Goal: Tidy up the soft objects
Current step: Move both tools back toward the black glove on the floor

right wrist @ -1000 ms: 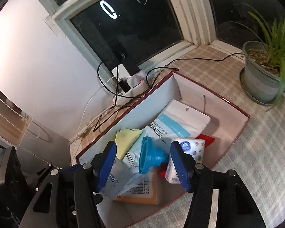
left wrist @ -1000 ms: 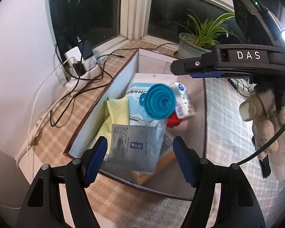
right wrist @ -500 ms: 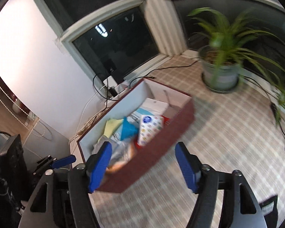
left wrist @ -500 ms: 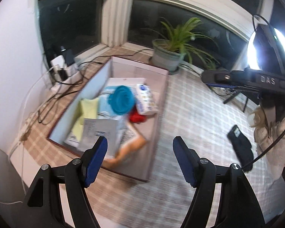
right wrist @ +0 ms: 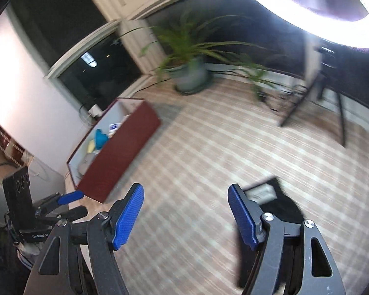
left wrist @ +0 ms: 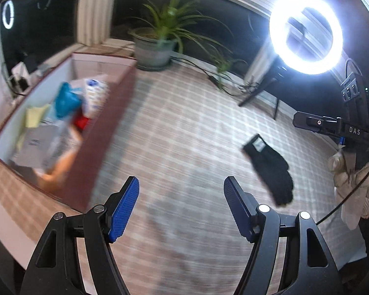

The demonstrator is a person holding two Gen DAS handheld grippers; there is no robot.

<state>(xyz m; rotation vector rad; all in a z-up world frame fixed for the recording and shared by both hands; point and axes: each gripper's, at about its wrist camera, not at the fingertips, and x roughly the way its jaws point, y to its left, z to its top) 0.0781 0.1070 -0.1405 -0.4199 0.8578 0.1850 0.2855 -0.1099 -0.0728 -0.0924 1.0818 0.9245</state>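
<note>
Left claw (left wrist: 181,196): your jaws stand wide apart with nothing between them, over bare checked cloth (left wrist: 184,127)
Right claw (right wrist: 185,202): released and empty; your right finger (right wrist: 243,218) hides part of the glove
Glove (left wrist: 270,167): black, lying flat on the cloth at 3 o'clock from your left claw, well apart from the box
Box (left wrist: 105,127): red-sided, at 10 o'clock in your left view, blurred; it holds a blue funnel (left wrist: 65,98), a yellow cloth (left wrist: 34,119) and packets
Plant (left wrist: 157,46): potted, at 12 o'clock beyond the box
Ring light (left wrist: 306,30): lit, at 2 o'clock
</note>
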